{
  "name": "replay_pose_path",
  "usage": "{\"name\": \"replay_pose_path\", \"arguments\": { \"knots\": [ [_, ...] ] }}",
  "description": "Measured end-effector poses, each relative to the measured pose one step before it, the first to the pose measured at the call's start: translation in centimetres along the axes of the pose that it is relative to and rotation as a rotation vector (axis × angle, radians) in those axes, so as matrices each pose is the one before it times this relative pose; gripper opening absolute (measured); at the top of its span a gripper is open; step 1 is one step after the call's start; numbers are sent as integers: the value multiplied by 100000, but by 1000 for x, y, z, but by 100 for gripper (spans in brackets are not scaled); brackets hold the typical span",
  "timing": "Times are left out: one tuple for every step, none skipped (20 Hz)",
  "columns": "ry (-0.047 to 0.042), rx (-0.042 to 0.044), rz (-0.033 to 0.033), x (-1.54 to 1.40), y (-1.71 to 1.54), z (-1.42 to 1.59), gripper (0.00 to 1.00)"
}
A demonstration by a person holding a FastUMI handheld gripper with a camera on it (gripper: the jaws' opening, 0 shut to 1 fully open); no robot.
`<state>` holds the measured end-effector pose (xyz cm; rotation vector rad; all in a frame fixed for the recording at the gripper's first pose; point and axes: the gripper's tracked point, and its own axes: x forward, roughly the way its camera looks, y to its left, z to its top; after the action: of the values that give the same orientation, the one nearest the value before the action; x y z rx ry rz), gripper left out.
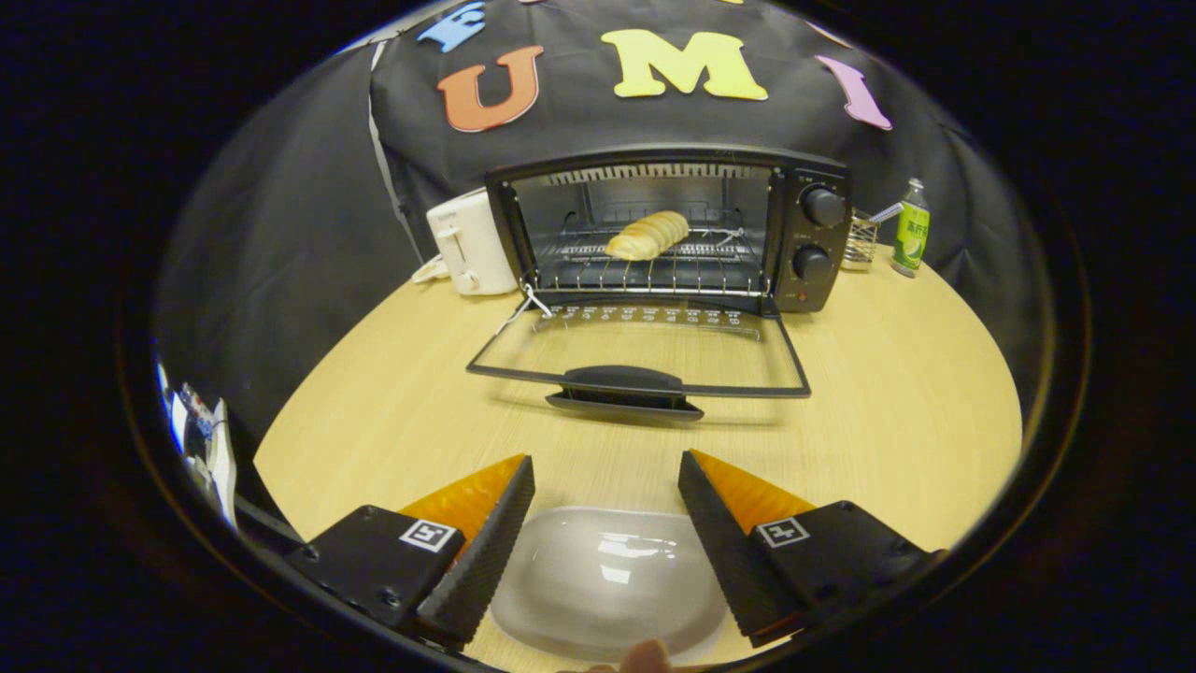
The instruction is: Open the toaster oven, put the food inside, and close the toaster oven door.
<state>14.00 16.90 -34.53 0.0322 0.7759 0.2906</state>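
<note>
A black toaster oven (813, 234) stands at the back of the wooden table, well beyond my fingers. Its glass door (640, 346) hangs fully open and lies flat toward me, with the black handle (624, 383) at its near edge. A pale yellow bread roll (647, 235) rests on the wire rack (654, 266) inside the oven. My gripper (607, 481) is open above the table with nothing between its fingers. A white oval plate (607, 579) lies bare on the table below and between the fingers.
A white pop-up toaster (469, 245) stands left of the oven. To the oven's right are a small wire basket (861, 241) and a green-labelled bottle (910, 229). Bare wooden table (897, 402) stretches on both sides of the open door. Some items (201, 439) sit off the table's left edge.
</note>
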Motion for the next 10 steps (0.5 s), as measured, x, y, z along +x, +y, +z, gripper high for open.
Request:
{"name": "replay_pose_path", "arguments": {
  "knots": [
    [1780, 478, -1027, 722, 64, -264, 100],
    [1924, 1224, -1, 665, 168, -210, 100],
    [1624, 713, -598, 616, 69, -69, 100],
    [1328, 215, -1482, 410, -161, 17, 100],
    [760, 481, -1509, 452, -144, 81, 100],
    [954, 783, -1151, 340, -97, -82, 100],
    [-97, 379, -1106, 209, 55, 177, 100],
    [-5, -14, -637, 345, 125, 413, 100],
    [911, 591, -178, 184, 223, -56, 100],
    [-88, 613, -1259, 67, -111, 223, 100]
  ]
}}
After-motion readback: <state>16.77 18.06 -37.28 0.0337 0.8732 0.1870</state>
